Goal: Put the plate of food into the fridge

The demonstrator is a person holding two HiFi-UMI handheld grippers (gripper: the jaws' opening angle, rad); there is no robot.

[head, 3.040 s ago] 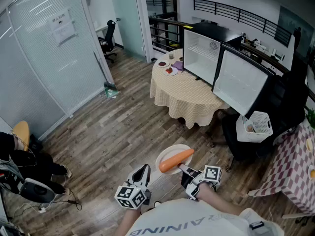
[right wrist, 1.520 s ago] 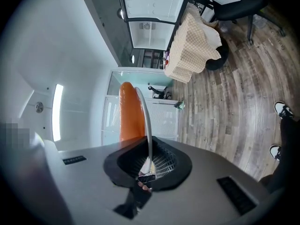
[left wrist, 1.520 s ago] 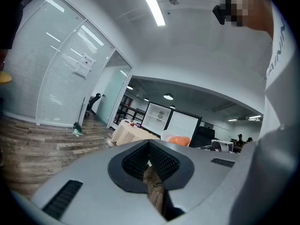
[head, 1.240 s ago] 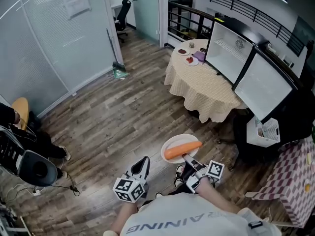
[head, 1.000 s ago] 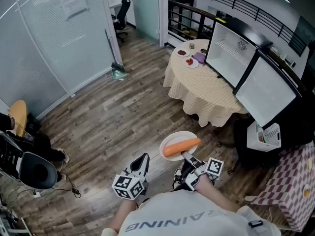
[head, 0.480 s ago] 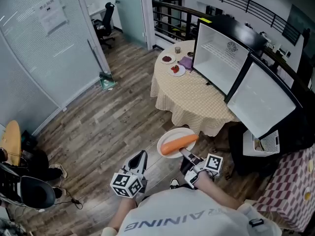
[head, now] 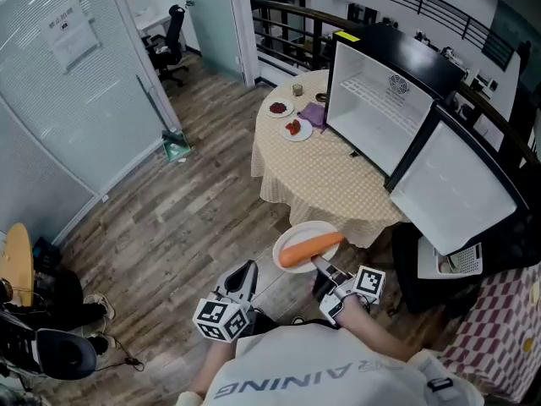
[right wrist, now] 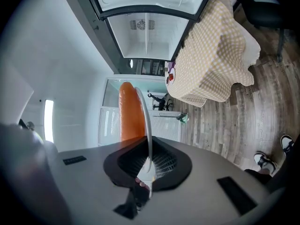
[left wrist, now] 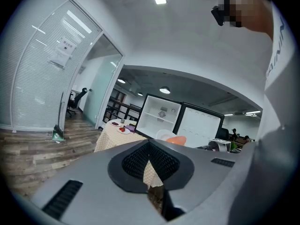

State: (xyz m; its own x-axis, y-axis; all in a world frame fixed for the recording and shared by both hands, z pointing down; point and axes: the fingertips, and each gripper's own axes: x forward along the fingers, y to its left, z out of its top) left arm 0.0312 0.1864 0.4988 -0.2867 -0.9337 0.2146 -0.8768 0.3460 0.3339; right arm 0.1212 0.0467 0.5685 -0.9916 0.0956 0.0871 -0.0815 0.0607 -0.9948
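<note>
A white plate (head: 302, 237) carrying a long orange carrot (head: 309, 249) hangs above the wooden floor, just short of the round table. My right gripper (head: 322, 269) is shut on the plate's near rim. In the right gripper view the plate (right wrist: 146, 117) shows edge-on between the jaws of my right gripper (right wrist: 146, 167), with the carrot (right wrist: 130, 112) beside it. My left gripper (head: 243, 276) rides to the plate's left, shut and holding nothing. The white fridge (head: 373, 101) stands on the table with its door (head: 450, 191) swung wide. It also shows ahead in the left gripper view as the fridge (left wrist: 161, 117).
The round table (head: 319, 169) has a checked cloth and bears two small dishes (head: 293, 128) and a cup (head: 297, 90) at its far side. A dark chair (head: 439, 265) sits below the fridge door. Glass partitions (head: 59, 100) line the left, and a black railing (head: 287, 24) runs behind.
Both grippers and the plate have been carried forward across the floor. The table and open fridge now lie closer and more central in the head view. The grip on the plate is unchanged.
</note>
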